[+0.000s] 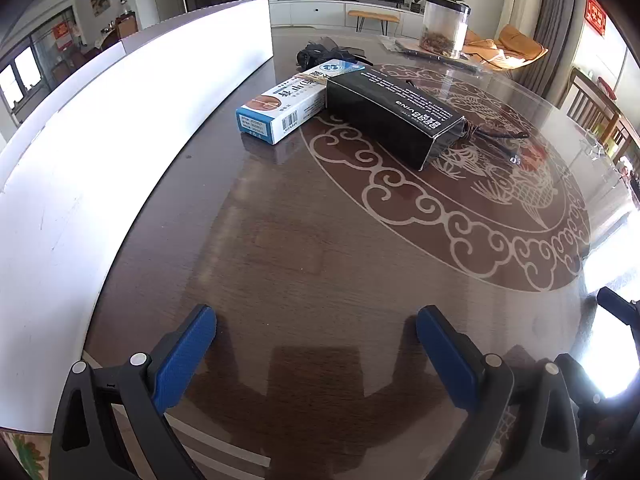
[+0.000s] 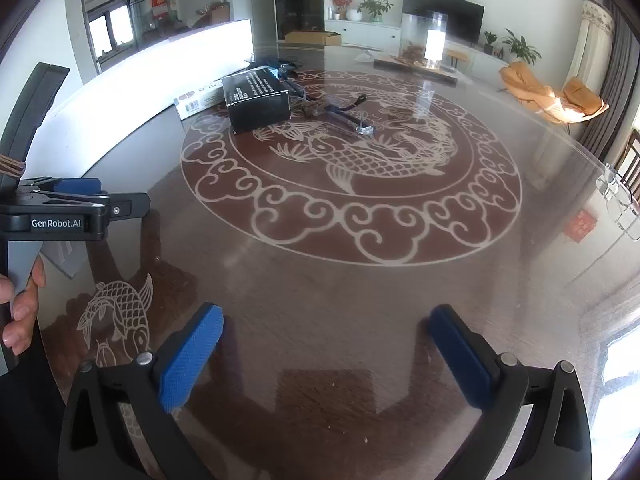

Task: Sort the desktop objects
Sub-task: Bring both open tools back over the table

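A white and blue carton (image 1: 284, 100) lies on the glass-topped table, touching a black box (image 1: 392, 116) on its right. Dark-framed glasses (image 1: 500, 140) lie just beyond the black box, and a dark bundle (image 1: 324, 54) sits behind both. My left gripper (image 1: 316, 320) hovers open over bare table, well short of them, with nothing between its blue pads. In the right wrist view the black box (image 2: 258, 98), the carton (image 2: 200, 100) and the glasses (image 2: 340, 114) lie far ahead. My right gripper (image 2: 326, 316) stands wide open and empty.
A long white board (image 1: 120, 140) runs along the table's left side. A clear jar (image 1: 444, 26) stands at the far edge on a flat tray. A person's hand (image 2: 20, 312) grips the left tool's handle at the left edge. The dragon-patterned tabletop (image 2: 360, 220) spreads between.
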Action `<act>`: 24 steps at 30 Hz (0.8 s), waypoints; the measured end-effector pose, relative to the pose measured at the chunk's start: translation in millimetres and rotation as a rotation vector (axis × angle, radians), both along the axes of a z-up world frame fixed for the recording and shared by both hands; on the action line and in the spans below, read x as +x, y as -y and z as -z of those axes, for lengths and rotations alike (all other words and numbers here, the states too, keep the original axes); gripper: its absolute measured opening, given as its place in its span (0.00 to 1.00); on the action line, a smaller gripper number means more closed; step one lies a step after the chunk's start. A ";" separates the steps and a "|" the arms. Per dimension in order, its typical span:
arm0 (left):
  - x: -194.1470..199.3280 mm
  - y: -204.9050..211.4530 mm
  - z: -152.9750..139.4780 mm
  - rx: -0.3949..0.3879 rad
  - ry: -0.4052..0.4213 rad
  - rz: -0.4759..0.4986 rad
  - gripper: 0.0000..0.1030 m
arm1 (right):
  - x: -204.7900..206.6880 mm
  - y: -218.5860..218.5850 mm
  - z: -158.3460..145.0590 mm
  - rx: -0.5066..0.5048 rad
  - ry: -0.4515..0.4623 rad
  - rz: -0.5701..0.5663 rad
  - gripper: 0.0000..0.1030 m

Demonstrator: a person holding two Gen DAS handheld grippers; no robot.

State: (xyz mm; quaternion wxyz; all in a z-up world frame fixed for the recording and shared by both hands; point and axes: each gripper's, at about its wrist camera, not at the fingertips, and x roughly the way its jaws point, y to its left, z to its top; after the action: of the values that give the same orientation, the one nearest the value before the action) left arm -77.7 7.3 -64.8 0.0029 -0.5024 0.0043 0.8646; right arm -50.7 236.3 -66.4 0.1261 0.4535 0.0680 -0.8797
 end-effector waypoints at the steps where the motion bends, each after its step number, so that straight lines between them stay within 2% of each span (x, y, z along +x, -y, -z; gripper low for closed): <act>1: 0.0 0.1 -0.1 0.000 0.000 0.000 0.99 | 0.0 0.1 0.0 0.000 0.000 0.000 1.00; 19: 0.4 1.3 0.9 -0.005 -0.004 -0.013 1.00 | -0.1 0.1 0.2 0.000 0.000 0.000 1.00; 24: -0.3 16.7 1.1 -0.001 -0.004 -0.095 1.00 | -0.1 0.0 0.2 0.000 0.000 0.000 1.00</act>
State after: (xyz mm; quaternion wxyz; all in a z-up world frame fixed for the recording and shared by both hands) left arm -77.9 -9.4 -65.9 -0.0384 -0.5005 -0.0190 0.8647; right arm -50.8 236.2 -66.6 0.1260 0.4537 0.0681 -0.8796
